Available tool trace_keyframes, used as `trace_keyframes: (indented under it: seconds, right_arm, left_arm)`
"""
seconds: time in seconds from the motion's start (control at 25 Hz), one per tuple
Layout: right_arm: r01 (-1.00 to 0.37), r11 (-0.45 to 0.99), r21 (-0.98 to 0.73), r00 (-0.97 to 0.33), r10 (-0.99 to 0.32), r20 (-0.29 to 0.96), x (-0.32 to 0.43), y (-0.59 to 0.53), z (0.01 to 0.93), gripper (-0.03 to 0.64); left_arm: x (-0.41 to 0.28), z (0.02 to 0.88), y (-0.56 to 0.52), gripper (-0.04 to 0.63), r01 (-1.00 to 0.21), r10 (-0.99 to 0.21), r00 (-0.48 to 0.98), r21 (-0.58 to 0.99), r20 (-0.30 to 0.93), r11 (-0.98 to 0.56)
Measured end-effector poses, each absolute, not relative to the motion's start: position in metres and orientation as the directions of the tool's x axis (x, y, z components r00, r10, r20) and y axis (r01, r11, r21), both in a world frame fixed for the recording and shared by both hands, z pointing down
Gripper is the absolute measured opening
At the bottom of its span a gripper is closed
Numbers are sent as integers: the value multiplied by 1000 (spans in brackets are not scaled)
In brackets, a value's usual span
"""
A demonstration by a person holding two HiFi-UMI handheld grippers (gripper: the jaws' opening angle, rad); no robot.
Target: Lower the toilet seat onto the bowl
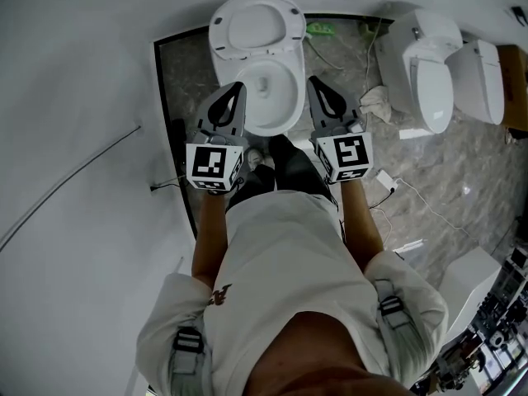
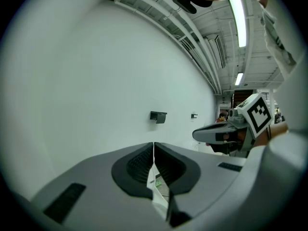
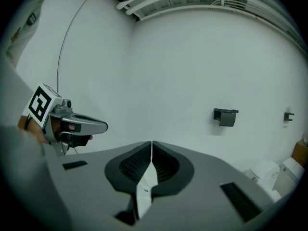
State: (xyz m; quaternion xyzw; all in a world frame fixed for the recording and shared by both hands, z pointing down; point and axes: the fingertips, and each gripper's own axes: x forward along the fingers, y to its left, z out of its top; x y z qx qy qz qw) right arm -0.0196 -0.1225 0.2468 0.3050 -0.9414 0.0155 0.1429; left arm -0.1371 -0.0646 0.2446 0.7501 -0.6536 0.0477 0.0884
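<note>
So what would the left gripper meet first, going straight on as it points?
Probably the raised toilet seat behind the bowl; the left gripper aims that way. Its own view shows only white wall ahead, so it may pass above.

That toilet bowl point(image 1: 276, 127) gleams glossy white like glazed ceramic, its raised seat point(image 1: 257, 25) just as smooth and shiny, over a floor point(image 1: 462, 163) of grey veined stone-look tile with a dull sheen. The left gripper point(image 1: 238, 87) and right gripper point(image 1: 314, 81) are matt grey plastic with ribbed black pads point(image 2: 137, 165). The shirt point(image 1: 280, 254) is soft white cloth and the wall point(image 1: 74, 73) flat matt white.
</note>
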Motion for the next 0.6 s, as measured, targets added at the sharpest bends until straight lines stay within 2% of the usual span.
trace_keyframes:
  seconds: [0.6]
  right_arm:
    - [-485, 866, 119, -806, -496, 324, -58, -236, 301, 25]
  left_arm:
    - [-155, 295, -162, 26, -996, -970, 79, 54, 231, -68]
